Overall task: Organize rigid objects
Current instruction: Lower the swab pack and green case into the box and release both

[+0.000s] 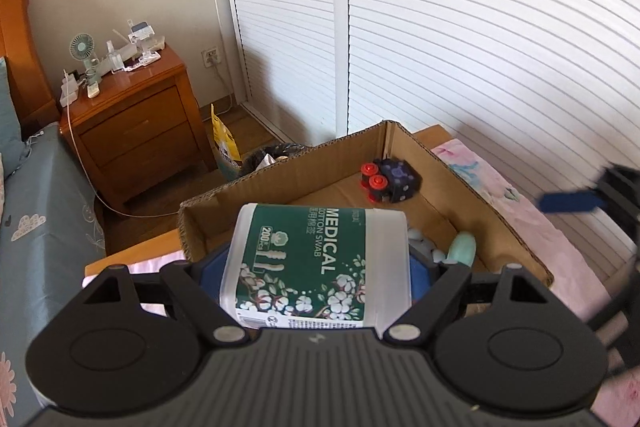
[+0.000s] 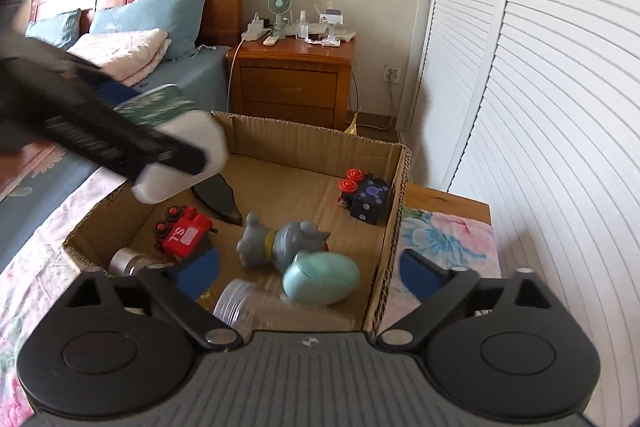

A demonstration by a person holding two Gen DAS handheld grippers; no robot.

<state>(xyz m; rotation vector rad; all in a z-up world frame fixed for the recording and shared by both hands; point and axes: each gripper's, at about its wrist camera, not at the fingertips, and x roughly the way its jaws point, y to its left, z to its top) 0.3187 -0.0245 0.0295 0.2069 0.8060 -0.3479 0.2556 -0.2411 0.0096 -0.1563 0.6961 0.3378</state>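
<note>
From the left wrist, the left gripper (image 1: pixel 316 267) has its fingers clamped on the cotton swab tub (image 1: pixel 316 263), held above the cardboard box (image 1: pixel 280 171), not yet dropped in.

From the right wrist, the right gripper (image 2: pixel 310 273) hangs wide and empty over that box, where at least 6 items, among them the red train (image 2: pixel 186 233), grey elephant (image 2: pixel 286 241) and teal egg (image 2: pixel 322 277), already lie, so I'd say it's nearly done.

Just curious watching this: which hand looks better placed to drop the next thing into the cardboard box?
Left. The left gripper already grips the cotton swab tub over the cardboard box; the right gripper hangs open and empty.
</note>
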